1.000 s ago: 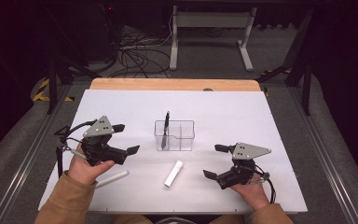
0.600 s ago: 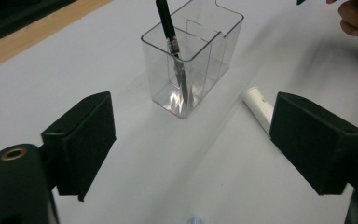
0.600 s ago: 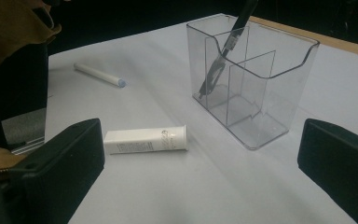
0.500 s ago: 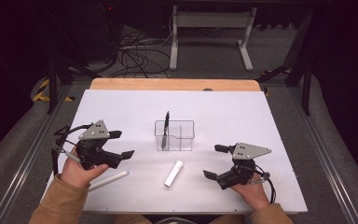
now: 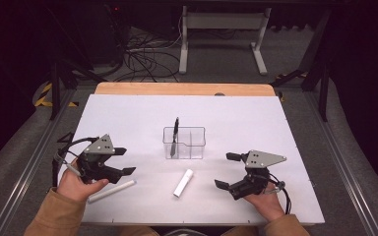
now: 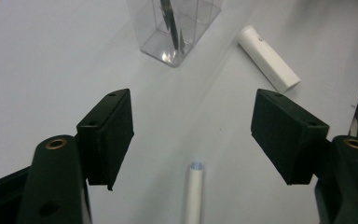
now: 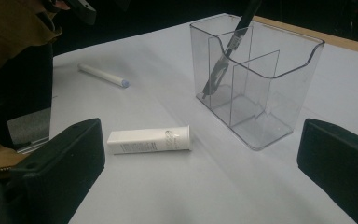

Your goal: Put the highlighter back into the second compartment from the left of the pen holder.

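Left gripper (image 6: 193, 140) closing, jaws apart, over white stick (image 6: 194, 193) at lower centre; pen (image 5: 175, 130) already in organizer (image 5: 184, 143), tube (image 5: 183, 183) waiting.

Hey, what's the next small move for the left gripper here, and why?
Probably ease the left gripper forward and down over the white marker, then finish closing. Its fingers have just been closing but stand apart, with the marker's tip lying on the table low between them, not touched.
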A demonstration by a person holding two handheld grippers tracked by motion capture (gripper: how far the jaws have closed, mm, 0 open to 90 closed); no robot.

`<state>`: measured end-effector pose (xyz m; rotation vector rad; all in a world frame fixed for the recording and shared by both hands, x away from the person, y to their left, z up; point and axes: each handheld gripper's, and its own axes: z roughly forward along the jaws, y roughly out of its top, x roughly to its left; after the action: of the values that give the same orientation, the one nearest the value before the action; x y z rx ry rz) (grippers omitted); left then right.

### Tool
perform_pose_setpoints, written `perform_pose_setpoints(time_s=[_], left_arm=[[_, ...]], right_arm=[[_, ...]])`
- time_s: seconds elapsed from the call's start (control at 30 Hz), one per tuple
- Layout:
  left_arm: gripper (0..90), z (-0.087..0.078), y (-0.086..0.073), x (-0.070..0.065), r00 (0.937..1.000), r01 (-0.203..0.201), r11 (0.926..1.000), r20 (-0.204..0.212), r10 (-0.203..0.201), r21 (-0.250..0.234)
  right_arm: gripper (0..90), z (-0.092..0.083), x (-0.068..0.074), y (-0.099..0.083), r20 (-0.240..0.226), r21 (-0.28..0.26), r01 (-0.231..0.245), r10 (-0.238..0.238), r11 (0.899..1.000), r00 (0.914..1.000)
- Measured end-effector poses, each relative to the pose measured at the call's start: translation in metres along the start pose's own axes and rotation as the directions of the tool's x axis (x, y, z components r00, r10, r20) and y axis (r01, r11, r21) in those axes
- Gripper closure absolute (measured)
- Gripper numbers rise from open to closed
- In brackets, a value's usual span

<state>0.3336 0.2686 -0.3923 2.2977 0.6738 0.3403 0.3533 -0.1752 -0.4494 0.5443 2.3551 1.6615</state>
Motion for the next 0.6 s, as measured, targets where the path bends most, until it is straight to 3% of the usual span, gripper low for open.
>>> perform_pose_setpoints(time_s=[0.2,0.43,0.6], left_arm=[[33.8,0.007,-0.011,0.003,0.9987,0.042,0.9957,0.025,-0.044,0.083],[36.9,0.014,-0.018,0.001,0.9996,0.025,0.9831,0.006,-0.026,0.181],[38.5,0.018,-0.022,-0.001,0.9998,0.018,0.9748,0.007,-0.02,0.222]], right_arm=[[1.1,0.001,0.0,0.0,-0.006,0.004,-0.003,0.003,1.0,1.0],[1.1,0.001,0.0,0.0,-0.007,0.008,-0.006,0.006,1.0,1.0],[1.1,0.001,-0.001,-0.001,-0.009,0.01,-0.007,0.007,1.0,0.9999]])
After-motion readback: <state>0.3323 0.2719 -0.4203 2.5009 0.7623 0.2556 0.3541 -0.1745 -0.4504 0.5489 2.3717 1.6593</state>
